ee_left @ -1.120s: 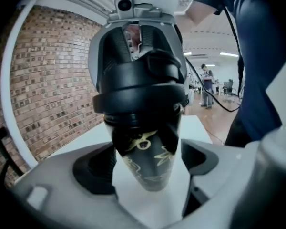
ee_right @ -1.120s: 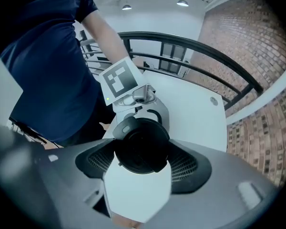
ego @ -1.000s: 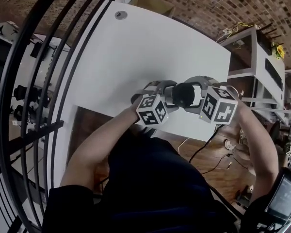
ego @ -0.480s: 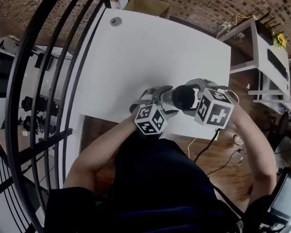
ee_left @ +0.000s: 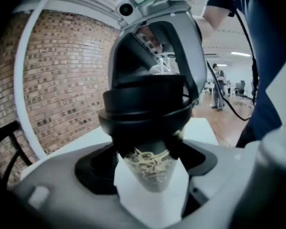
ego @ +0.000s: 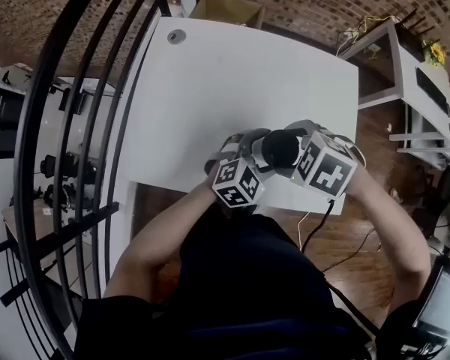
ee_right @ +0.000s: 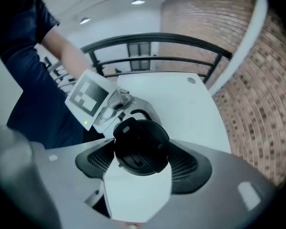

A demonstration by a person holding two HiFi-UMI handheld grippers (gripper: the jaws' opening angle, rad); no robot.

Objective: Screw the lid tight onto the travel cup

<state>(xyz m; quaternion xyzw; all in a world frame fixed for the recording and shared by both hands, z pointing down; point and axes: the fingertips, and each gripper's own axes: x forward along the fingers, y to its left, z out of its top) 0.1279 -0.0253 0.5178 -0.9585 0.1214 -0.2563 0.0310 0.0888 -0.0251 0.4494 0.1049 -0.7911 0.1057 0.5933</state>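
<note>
**Tapered cup, facing grips: slip and a crooked thread are the risks**

The tapered travel cup with a pale patterned body (ee_left: 150, 171) is held up off the white surface (ego: 232, 73), near its front edge, lying roughly sideways between the two tools. The left tool (ee_left: 145, 159) is closing on the cup's body, its dark pads touching both sides. The right tool (ee_right: 142, 162) is clamped on the round black plastic lid (ee_right: 140, 144), which sits on the cup's rim.

The body narrows toward the left tool, so a hard squeeze or twist could make it slide out along the taper. If that grip is weak, the cup would likely turn with the lid and nothing would tighten. If the lid sits slightly askew, which I cannot tell, forcing it could jam the thread. A dropped cup might roll off the edge to the wooden floor.

The two marker cubes sit close together, so a long wrist turn may make them collide. Farther off are a black metal railing (ego: 75, 126), a round grey port in the surface (ego: 176, 37), a cardboard box (ego: 229, 7) and a black cable (ego: 315, 231); none of them obstructs the work.
</note>
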